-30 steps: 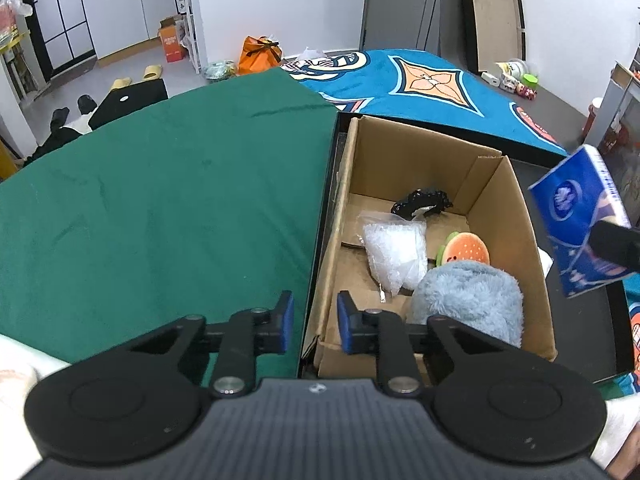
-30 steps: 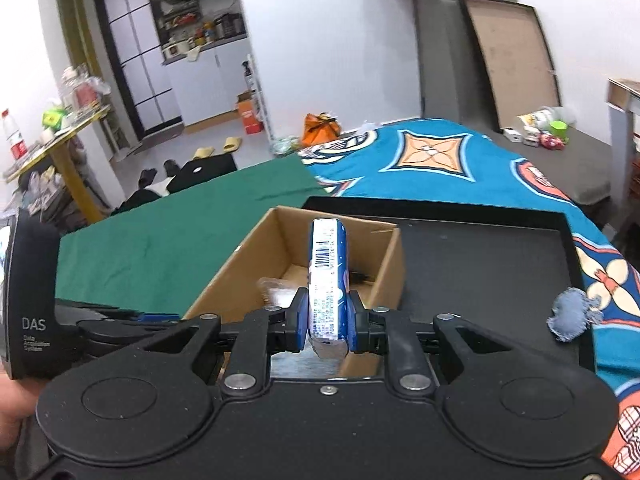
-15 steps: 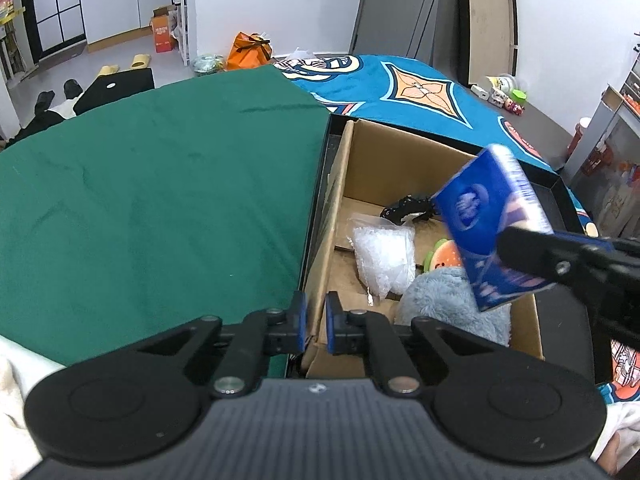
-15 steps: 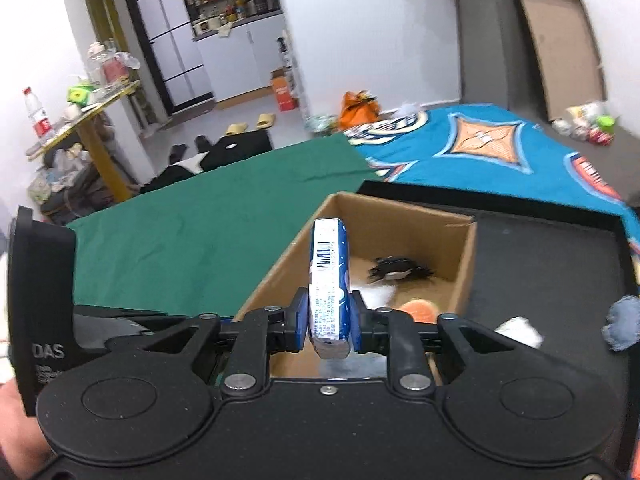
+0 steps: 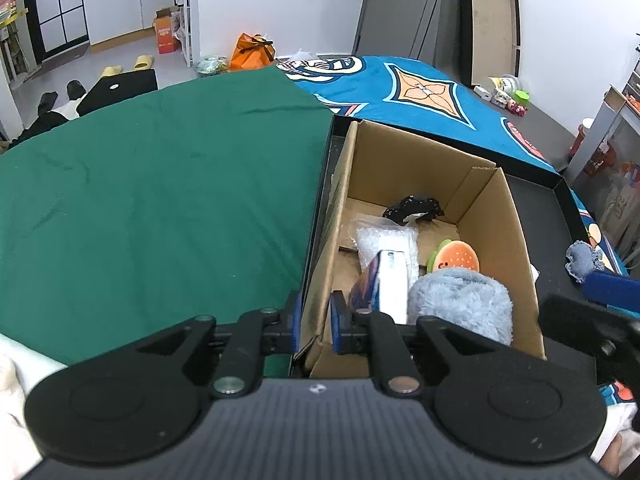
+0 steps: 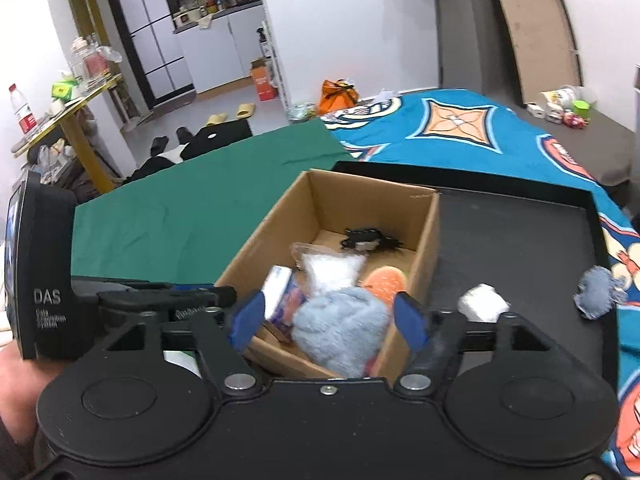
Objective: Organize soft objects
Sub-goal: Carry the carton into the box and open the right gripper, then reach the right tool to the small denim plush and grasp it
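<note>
Brown corrugated cardboard box (image 6: 430, 236) standing at the left edge of the black tray (image 6: 520, 240), with your left gripper (image 5: 314, 320) clamped on the near-left corner of its wall. Your right gripper (image 6: 326, 320) has just been opening; its jaws stand apart with nothing between them, and the blue-and-white tissue pack (image 5: 384, 280) lies tilted inside the box against the left wall, beside the fluffy grey-blue plush (image 5: 460, 300). Behind these lie a clear plastic bag of white filling (image 5: 380, 240), an orange burger-shaped toy (image 5: 458, 258) and a small black item (image 5: 414, 208). Two soft things remain on the tray: a white wad (image 6: 482, 302) just beside the box's right wall and a frayed grey-blue cloth scrap (image 6: 598, 292) near the tray's right edge. Should you loosen the left grip while reaching, the light box may slide or tip; should the open right fingers drag low on withdrawal, they may snag the plush.
</note>
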Demonstrator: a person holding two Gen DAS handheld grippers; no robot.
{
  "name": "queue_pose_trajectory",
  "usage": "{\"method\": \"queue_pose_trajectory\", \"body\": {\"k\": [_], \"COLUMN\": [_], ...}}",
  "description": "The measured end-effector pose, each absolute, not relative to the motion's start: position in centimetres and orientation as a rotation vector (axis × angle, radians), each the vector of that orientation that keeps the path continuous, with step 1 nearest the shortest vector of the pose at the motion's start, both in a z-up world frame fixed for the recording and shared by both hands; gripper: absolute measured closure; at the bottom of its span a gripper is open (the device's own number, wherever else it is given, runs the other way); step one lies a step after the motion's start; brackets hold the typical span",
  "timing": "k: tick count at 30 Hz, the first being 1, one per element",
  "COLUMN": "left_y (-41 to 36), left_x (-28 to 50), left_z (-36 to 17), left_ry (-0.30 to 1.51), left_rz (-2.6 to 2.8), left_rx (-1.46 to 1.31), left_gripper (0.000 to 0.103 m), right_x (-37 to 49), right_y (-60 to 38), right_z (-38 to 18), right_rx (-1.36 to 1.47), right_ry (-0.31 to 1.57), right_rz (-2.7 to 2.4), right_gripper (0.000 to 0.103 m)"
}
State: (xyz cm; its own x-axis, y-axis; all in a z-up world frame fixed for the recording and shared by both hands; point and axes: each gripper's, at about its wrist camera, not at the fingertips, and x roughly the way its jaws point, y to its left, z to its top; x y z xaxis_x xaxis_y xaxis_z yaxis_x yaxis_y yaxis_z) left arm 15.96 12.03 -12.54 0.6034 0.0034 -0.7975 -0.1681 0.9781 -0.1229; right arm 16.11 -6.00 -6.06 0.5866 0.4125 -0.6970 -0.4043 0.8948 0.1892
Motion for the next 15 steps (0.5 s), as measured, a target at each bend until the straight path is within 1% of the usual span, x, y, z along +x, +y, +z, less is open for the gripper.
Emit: {"method": "queue_pose_trajectory", "body": {"k": [3,5,6,7,10,15], "left_y": [12.2,12.4,12.4,12.4,12.6,12.3], "left_x": [15.9,15.7,15.5,15.3,14.9,14.7], "left_z": [-12.3,-12.1,-11.9,-11.7,-11.2,-10.5], "left_ry": [0.921,0.919,0.913,0.905,0.902,0.924], "left_rz": [0.111,0.120,0.128,0.139,0.164,0.187], "left_rx": [-0.204,-0.215,-0.217,-0.216,-0.235,-0.235], "left_gripper": [0.086,0.081,0.079,0.075,0.062,0.057], "right_x": [15.8,15.6,15.5,15.4,15.3,15.3], "right_y": [-6.9,-7.6,-8.0,-8.5,-9.5,-11.5], "right_z": [-6.1,-5.9,-5.9,-5.8,-5.6,-5.1], "right_rx": [0.013,0.024,0.037,0.057,0.088,0.142], "right_ry": [0.819,0.815,0.808,0.797,0.783,0.743], "right_rz": [0.445,0.434,0.431,0.425,0.415,0.408], "right_gripper": [0.022,0.017,0.011,0.007,0.006,0.001]}}
